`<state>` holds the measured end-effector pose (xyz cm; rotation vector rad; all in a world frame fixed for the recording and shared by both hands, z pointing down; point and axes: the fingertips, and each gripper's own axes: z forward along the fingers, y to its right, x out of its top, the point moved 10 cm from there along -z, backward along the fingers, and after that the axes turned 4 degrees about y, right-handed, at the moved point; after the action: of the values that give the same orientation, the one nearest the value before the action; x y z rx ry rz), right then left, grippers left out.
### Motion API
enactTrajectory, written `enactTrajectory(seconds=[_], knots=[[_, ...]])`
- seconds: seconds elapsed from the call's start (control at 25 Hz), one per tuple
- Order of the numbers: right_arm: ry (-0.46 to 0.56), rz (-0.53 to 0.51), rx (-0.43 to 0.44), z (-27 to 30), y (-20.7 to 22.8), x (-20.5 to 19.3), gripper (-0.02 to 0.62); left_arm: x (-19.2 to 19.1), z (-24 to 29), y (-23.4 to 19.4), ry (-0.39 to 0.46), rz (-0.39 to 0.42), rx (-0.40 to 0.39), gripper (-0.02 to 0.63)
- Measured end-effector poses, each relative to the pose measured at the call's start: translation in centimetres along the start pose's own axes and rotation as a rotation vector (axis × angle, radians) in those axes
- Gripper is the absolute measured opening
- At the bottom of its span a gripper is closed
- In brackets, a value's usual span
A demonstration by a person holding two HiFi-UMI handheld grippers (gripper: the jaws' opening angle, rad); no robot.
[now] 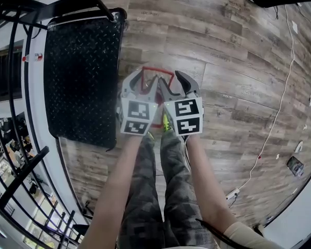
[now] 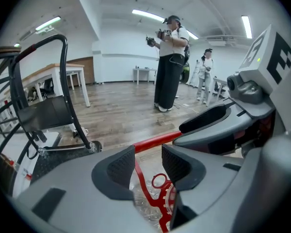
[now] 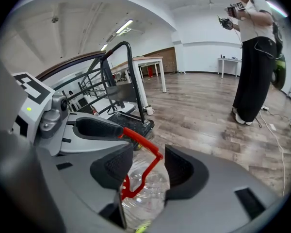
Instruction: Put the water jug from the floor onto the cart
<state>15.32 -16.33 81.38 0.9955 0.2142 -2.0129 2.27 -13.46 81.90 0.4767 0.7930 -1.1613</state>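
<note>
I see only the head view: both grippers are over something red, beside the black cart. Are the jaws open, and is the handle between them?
Observer: The right gripper view shows the right gripper open. The red handle of the water jug passes between its jaws, and they are not closed on it.
Operator: And the left one?
Observer: The left gripper is open too. The handle's bar runs across just past its jaw tips, with the clear jug body below.
Operator: Is anybody near?
Observer: A person in black trousers stands further off, beyond the jug.
</note>
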Motion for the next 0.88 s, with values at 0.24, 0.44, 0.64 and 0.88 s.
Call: enactTrajectory(seconds=[0.24, 0.44, 0.64, 0.88], knots=[[-0.024, 0.026, 0.004, 1.1, 0.5, -0.9, 0.185, -0.5, -0.8, 0.3, 0.046, 0.035, 0.008, 0.149], [-0.034, 0.028, 0.007, 1.4, 0.2, -1.2, 0.185, -1.3, -1.5, -0.7, 0.055, 0.015, 0.078, 0.15], [-0.038, 0.039, 0.01, 2.2, -0.1, -1.1, 0.184, -1.7, 0.2, -2.0, -0.002, -0.018, 0.025, 0.15], [-0.054, 0.052, -0.002, 2.6, 0.6, -1.5, 0.184, -1.8, 1.8, -2.2, -0.019, -0.049, -0.009, 0.15]])
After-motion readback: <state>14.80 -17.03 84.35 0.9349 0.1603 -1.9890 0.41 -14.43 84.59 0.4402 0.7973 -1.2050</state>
